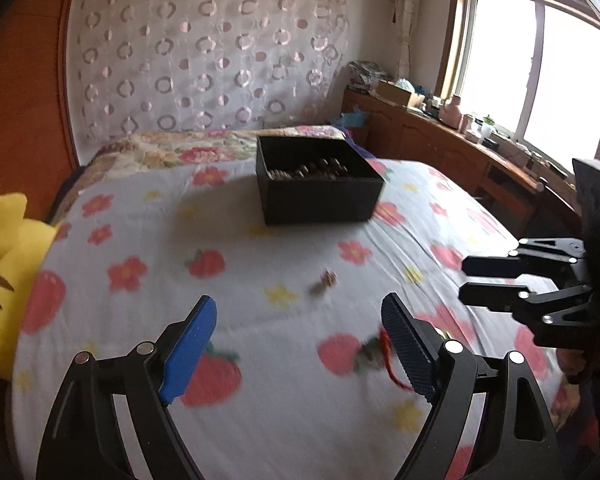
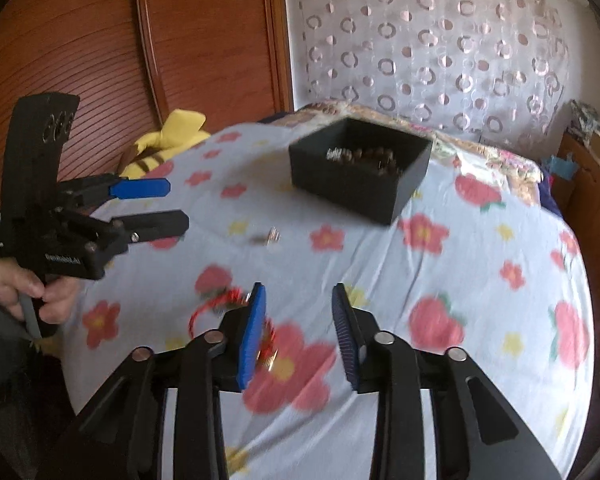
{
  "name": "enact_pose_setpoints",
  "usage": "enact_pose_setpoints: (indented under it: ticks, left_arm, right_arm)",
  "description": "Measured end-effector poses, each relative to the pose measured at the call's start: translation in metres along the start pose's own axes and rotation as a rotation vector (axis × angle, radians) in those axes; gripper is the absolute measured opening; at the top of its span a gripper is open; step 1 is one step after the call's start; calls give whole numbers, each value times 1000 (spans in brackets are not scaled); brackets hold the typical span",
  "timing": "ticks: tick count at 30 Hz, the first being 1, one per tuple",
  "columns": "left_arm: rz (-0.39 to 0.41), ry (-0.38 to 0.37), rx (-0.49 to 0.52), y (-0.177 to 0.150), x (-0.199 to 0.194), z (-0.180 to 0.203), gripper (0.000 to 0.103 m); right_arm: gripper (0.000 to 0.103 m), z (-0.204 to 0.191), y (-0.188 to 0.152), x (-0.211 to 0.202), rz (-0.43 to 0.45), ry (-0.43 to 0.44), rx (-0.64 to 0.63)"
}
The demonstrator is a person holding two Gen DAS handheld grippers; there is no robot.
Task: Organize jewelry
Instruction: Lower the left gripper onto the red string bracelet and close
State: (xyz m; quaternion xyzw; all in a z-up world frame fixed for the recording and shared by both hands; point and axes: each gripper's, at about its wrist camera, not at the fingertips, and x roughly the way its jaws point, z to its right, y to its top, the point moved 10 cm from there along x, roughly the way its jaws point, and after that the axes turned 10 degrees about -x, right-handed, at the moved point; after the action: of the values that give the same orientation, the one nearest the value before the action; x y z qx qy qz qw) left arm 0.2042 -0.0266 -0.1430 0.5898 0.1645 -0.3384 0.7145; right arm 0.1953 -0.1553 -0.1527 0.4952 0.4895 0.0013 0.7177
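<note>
Jewelry: a small metallic piece [image 1: 327, 280] is seen lying loose on the floral bedsheet [image 1: 260, 420], in the middle ground between the grippers and the box; its form is blurred and cannot be made out.
Red-corded piece: a second item with a red cord [image 1: 384, 356] is seen on the sheet, just beside the right finger of the left gripper; in the right wrist view the same red cord [image 2: 216, 304] is partly hidden behind the right gripper's left finger.
Box: a black open box [image 1: 320, 196] is placed on the far part of the bed, and small metallic items are held inside it.
Left gripper: the left gripper [image 1: 296, 354] is held low over the near sheet with its blue pads wide apart; nothing is gripped between them.
Right gripper: the right gripper [image 2: 298, 334] is held over the sheet with a clear gap between its pads; nothing is gripped.
Hand: the left hand [image 2: 28, 292] is seen wrapped around the left gripper's handle.
Plush toy: a yellow plush toy [image 1: 4, 280] is laid at the left edge of the bed.
Curtain: a sheer circle-patterned curtain [image 1: 208, 52] is hung behind the bed.
</note>
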Motion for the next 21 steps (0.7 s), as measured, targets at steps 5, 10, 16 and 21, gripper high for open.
enact_pose_setpoints:
  ticks: [5,10,16,21]
  left_arm:
    - [-40,-30,12,-21,-3,13,63]
    - [-100,-83,1,-37,2,27,39]
    - [-166,-93,19,-52,17,43,28]
    - [-202,-73,22,-58,26,44,23]
  right_arm:
    - [34,0,-26,1,-35,-17,10]
    - [34,5,-38,4,-45,-19,35]
    - [34,4,-41,4,-28,-12,42]
    - [34,8,-39,-1,-6,-9,63]
